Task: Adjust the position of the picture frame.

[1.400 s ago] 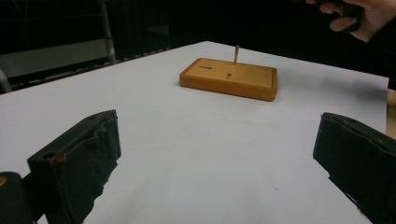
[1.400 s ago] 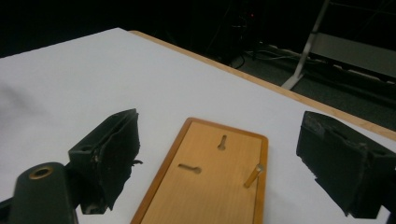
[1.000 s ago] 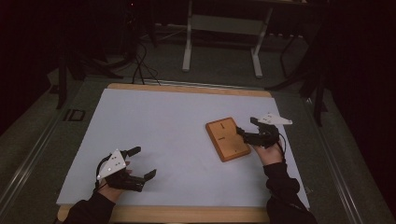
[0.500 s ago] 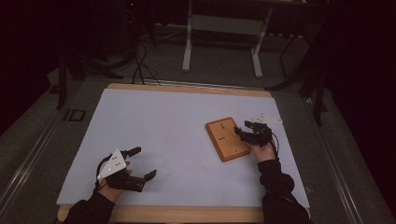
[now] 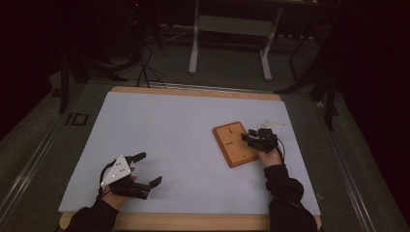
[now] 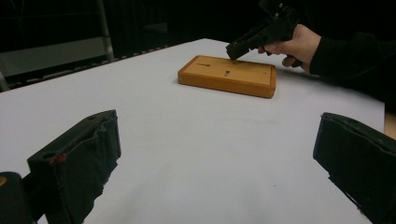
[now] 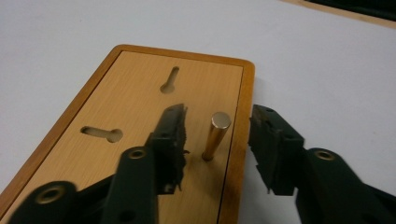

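A flat wooden board (image 5: 236, 143) lies on the white table top, right of centre. It has two keyhole slots (image 7: 102, 134) and a brass pin (image 7: 215, 136) standing upright near one edge. My right gripper (image 7: 218, 127) is open, with one jaw on each side of the pin and not touching it. In the high view the right gripper (image 5: 249, 139) hangs over the board's right edge. My left gripper (image 5: 146, 168) rests open at the front left of the table with nothing between its jaws. The left gripper view shows the board (image 6: 227, 75) and the right hand beyond it.
The white sheet (image 5: 174, 130) covers a wooden table top whose edge shows at the front (image 5: 193, 221). A metal stand (image 5: 229, 38) is on the floor behind the table. The surroundings are dark.
The right gripper has tipped down and moved left over the board's edge, bringing its jaws around the pin. The left gripper has stayed put.
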Demonstrator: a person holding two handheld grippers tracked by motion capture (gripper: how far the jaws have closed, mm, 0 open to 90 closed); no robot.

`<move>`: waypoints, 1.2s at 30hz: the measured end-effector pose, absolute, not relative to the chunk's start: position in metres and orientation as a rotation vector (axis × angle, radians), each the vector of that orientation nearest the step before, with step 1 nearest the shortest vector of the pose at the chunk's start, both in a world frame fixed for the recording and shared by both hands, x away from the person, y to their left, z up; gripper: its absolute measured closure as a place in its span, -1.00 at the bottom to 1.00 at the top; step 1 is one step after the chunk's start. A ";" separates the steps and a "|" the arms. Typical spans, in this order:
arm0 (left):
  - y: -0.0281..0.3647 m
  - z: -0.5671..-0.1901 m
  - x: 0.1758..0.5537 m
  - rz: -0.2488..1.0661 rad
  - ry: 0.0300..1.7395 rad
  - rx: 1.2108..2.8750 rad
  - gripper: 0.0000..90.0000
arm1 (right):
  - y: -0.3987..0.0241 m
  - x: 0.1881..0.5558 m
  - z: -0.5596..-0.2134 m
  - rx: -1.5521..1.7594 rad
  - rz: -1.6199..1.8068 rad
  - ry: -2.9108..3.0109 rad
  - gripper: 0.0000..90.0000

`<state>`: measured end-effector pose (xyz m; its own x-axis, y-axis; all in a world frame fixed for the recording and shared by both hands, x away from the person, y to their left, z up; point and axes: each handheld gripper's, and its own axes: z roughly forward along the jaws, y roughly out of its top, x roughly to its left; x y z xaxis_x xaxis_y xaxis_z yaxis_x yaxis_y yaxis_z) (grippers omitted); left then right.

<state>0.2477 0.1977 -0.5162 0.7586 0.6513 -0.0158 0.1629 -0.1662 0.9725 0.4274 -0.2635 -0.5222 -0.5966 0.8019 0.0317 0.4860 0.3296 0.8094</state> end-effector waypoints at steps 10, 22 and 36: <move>0.198 -0.517 0.248 0.487 0.645 1.717 -0.97 | -0.263 0.426 -0.527 1.133 1.161 2.235 0.77; 0.197 -0.517 0.249 0.485 0.645 1.724 -0.97 | -0.257 0.425 -0.525 1.146 1.123 2.228 0.89; 0.197 -0.518 0.249 0.489 0.648 1.729 -0.97 | -0.259 0.422 -0.513 1.104 1.199 2.215 0.89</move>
<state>0.2493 0.1972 -0.5177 0.7593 0.6506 -0.0111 0.1682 -0.1797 0.9692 0.4216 -0.2591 -0.5134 -0.6144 0.7884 0.0298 0.4560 0.3240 0.8289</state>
